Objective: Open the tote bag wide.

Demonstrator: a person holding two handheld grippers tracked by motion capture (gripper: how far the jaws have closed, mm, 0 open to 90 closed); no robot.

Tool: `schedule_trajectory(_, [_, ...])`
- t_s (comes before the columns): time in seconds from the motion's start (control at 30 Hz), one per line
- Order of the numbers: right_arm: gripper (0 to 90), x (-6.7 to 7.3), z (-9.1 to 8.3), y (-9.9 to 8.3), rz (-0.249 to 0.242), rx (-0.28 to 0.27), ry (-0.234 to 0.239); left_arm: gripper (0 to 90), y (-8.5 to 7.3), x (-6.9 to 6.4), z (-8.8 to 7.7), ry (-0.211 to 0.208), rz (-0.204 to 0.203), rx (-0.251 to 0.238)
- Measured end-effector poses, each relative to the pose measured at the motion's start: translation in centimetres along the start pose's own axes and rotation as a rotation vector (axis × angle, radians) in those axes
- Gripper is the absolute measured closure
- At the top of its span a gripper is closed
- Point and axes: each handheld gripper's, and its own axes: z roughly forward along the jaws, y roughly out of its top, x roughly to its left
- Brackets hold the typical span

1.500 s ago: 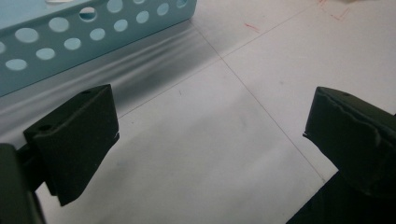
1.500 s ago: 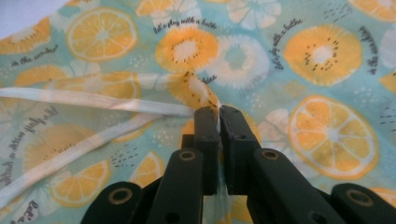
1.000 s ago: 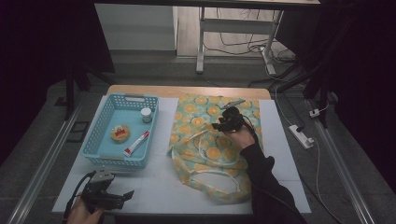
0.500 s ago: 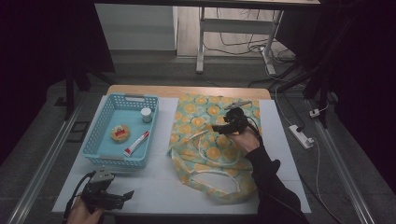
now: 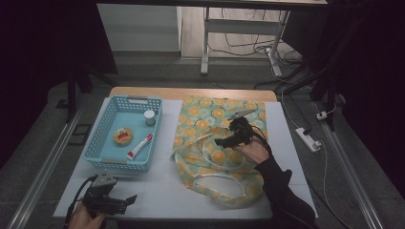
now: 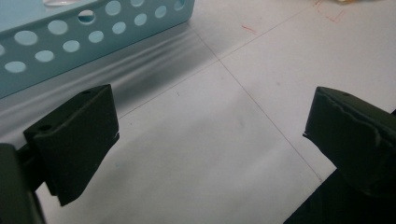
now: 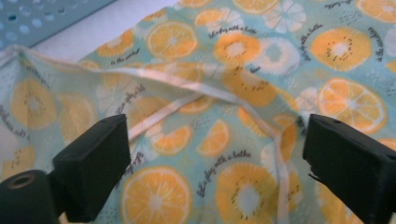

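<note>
A cloth bag (image 5: 217, 143) printed with orange slices lies flat on the white table, its white straps (image 5: 206, 151) looped over it. My right gripper (image 5: 220, 141) hovers over the bag's middle, open, pointing left. Between its jaws in the right gripper view lie the fabric (image 7: 224, 154) and a white strap (image 7: 201, 95), nothing gripped. At the table's near left corner my left gripper (image 5: 130, 199) rests low, open, pointing right. The left gripper view has bare table (image 6: 210, 135) between the jaws and the blue basket's wall (image 6: 70, 37) beyond.
A light-blue perforated basket (image 5: 106, 131) stands left of the bag, holding a small white jar (image 5: 150, 117), a round orange item (image 5: 122, 135) and a red-and-white tube (image 5: 139, 146). A power strip (image 5: 307, 139) lies off the table's right edge.
My right gripper has moved slightly toward the near side and left over the bag. The left gripper has stayed put.
</note>
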Motion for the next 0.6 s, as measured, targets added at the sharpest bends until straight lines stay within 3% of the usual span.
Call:
schedule_trajectory(0.13, [0.0, 0.6, -0.2, -0.7, -0.011, 0.008, -0.009, 3.2, 0.0, 0.1, 0.0, -0.002, -0.005, -0.002])
schedule_trajectory(0.3, [0.0, 1.4, -0.8, -1.4, -0.014, 0.004, -0.006, 3.1, 0.0, 0.1, 0.0, -0.004, -0.008, -0.004])
schedule_trajectory(0.6, [0.0, 3.3, -0.6, -3.0, -0.042, 0.060, 0.022, 3.1, 0.0, 0.1, 0.0, -0.004, -0.008, -0.002])
